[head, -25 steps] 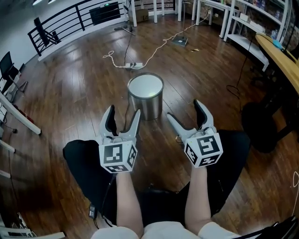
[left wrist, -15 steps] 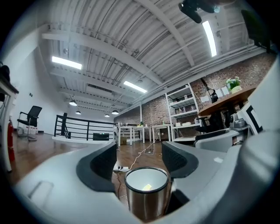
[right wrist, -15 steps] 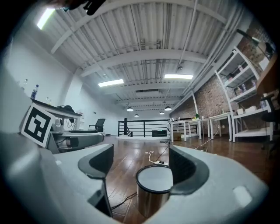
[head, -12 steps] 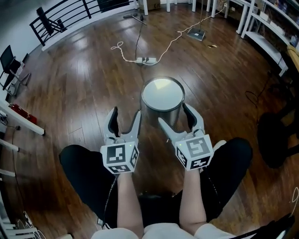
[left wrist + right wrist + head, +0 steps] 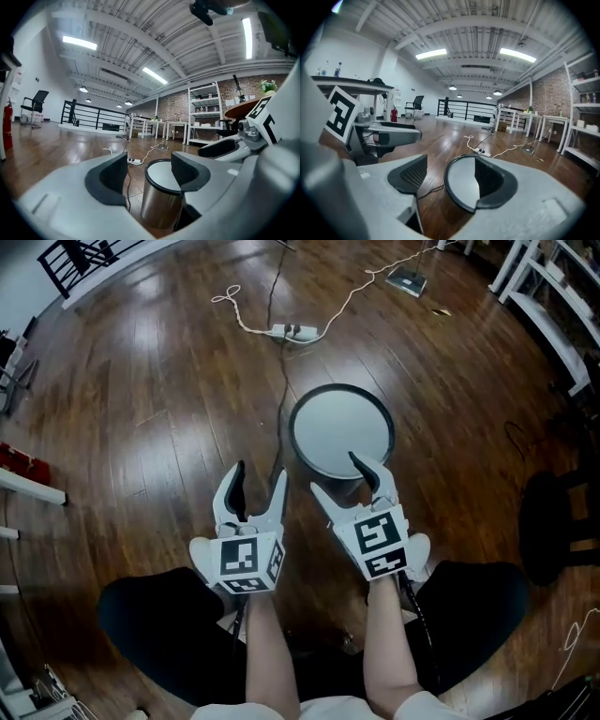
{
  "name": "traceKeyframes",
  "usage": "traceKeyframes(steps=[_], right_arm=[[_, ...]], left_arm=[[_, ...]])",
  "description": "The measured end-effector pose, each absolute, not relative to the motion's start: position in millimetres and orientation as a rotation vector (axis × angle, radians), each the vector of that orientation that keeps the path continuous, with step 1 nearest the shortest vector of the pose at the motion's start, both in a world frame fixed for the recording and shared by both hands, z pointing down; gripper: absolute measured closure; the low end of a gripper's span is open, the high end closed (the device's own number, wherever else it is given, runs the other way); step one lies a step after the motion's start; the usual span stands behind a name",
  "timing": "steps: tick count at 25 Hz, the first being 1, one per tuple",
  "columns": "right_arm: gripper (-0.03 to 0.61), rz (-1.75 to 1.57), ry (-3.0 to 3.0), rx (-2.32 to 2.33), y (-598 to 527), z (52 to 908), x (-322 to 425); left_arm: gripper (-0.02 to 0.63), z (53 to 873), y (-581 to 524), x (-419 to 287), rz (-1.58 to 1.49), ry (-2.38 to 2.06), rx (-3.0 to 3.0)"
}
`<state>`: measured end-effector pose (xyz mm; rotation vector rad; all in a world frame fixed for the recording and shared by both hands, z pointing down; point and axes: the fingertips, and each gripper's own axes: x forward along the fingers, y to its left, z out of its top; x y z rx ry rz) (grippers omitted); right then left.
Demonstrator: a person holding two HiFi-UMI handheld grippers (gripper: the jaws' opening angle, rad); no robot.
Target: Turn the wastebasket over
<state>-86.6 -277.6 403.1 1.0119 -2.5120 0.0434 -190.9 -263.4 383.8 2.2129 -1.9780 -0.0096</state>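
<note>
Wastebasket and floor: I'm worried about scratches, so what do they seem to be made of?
The wastebasket looks like brushed steel: silvery wall with soft reflections; its black rim may be plastic or rubber. The floor looks like glossy dark wood: plank seams and glare.

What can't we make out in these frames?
Head view: basket wall, mostly hidden beneath its top.
Left gripper view: basket foot, behind the left gripper.
Right gripper view: rim's right side, behind the right gripper; contact can't be told.
Any view: whether the pale top is closed or open.
Both grippers' fingers have just been closing, nothing between the left's, the rim seemingly between the right's.
</note>
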Motion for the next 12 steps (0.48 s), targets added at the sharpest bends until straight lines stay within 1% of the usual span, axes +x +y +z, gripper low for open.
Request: traceKeyframes(steps=[3, 6, 7, 8, 11, 12], right_arm=[[0.319, 0.067, -2.446, 0.873, -294.8, 441.3, -115.0], [0.343, 0.097, -2.359, 0.76, -308.0, 476.2, -141.6], [0.376, 0.1, -2.331, 0.75, -313.0, 484.1, -147.9], [0.391, 0.096, -2.293, 0.744, -317.3, 492.6, -152.1], [0.405, 0.022, -2.14, 0.754, -330.0, 520.7, -155.5], [0.447, -0.018, -2.104, 0.775, -333.9, 526.1, -154.9]], left_arm=[[0.314, 412.8, -274.3, -203.9, 0.034, -1.987, 2.171], [0.316, 439.8, -279.7, -216.3, 0.071, -1.979, 2.115], [0.319, 444.8, -282.1, -219.3, 0.069, -1.978, 2.103], [0.321, 448.4, -284.8, -221.1, 0.065, -1.974, 2.097], [0.322, 454.2, -292.8, -225.2, 0.059, -1.955, 2.094], [0.324, 455.6, -294.7, -226.7, 0.06, -1.949, 2.092]])
